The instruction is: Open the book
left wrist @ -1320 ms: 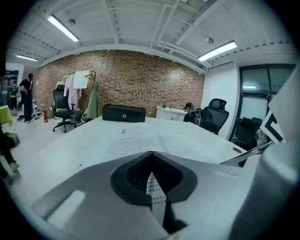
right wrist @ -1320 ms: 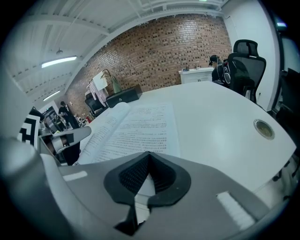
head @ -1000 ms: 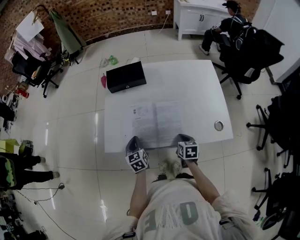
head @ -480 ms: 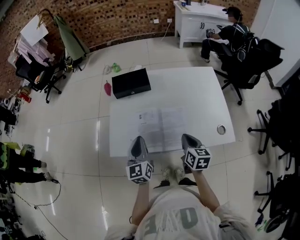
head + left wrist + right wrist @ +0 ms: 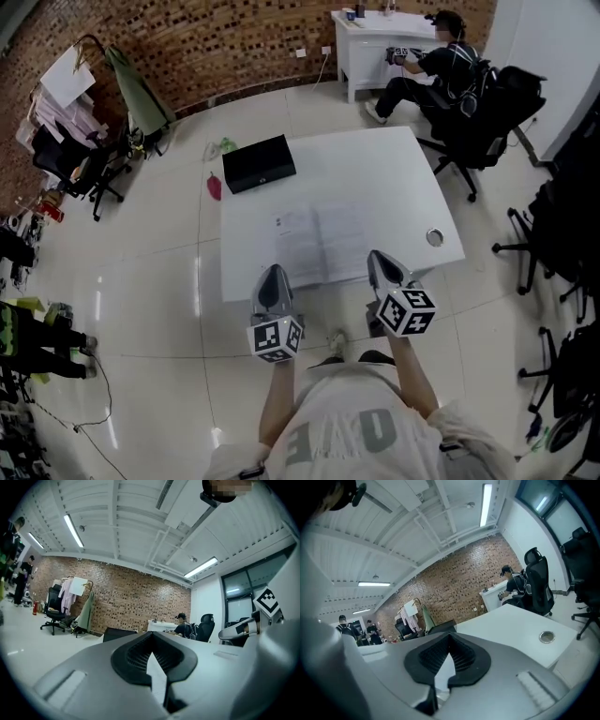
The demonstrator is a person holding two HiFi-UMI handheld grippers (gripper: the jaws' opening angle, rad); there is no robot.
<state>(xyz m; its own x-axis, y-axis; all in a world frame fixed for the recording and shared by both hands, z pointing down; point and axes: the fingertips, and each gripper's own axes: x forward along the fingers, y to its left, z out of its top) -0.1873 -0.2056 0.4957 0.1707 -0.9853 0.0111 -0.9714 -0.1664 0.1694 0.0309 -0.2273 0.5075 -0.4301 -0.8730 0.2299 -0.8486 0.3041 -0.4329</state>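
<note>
Book (image 5: 319,246) lies open on worktop (image 5: 375,169). Left claw (image 5: 274,274) and right claw (image 5: 379,258) both pressed together, empty, raised higher than earlier.

Hardly any print can be read here.
The book (image 5: 319,246) on the surface (image 5: 394,178) shows lines of print and a small dark heading on its left page, all too small to read. The black box (image 5: 260,163) has a tiny pale mark on its front, unreadable. The cubes on the left claw (image 5: 273,279) and right claw (image 5: 382,264) bear black-and-white square marker patterns, no letters. The shirt (image 5: 342,431) carries three big pale letters, seen upside down; the word cannot be told.
</note>
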